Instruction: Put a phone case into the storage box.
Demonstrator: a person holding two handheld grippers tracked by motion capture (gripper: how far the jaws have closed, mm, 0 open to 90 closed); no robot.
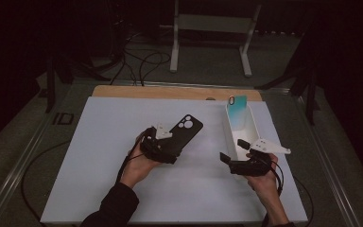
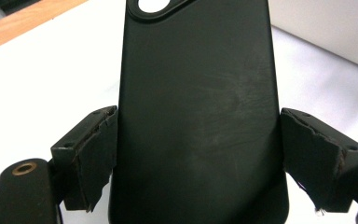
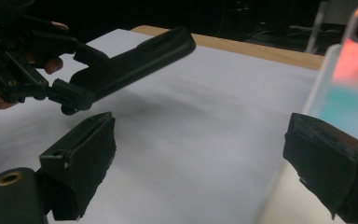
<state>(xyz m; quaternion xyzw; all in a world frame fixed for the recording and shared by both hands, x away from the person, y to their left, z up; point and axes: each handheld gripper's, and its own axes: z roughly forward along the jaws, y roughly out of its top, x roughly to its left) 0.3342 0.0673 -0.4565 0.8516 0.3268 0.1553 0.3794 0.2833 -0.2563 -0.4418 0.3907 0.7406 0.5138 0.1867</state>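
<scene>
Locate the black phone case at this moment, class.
In the high view the black phone case sits left of centre, clamped in the left gripper above the white board, well left of the white bin.

Phone case (image 2: 198, 116) cut off at top and bottom edge in the left gripper view, camera cutout only partly in frame. Lower end of it hidden behind the left tongs (image 1: 163, 144) in the high view. Teal card (image 3: 349, 88) blurred and cropped at the right edge in the right gripper view. White bin (image 1: 246, 125) interior too dim to make out from above.
</scene>
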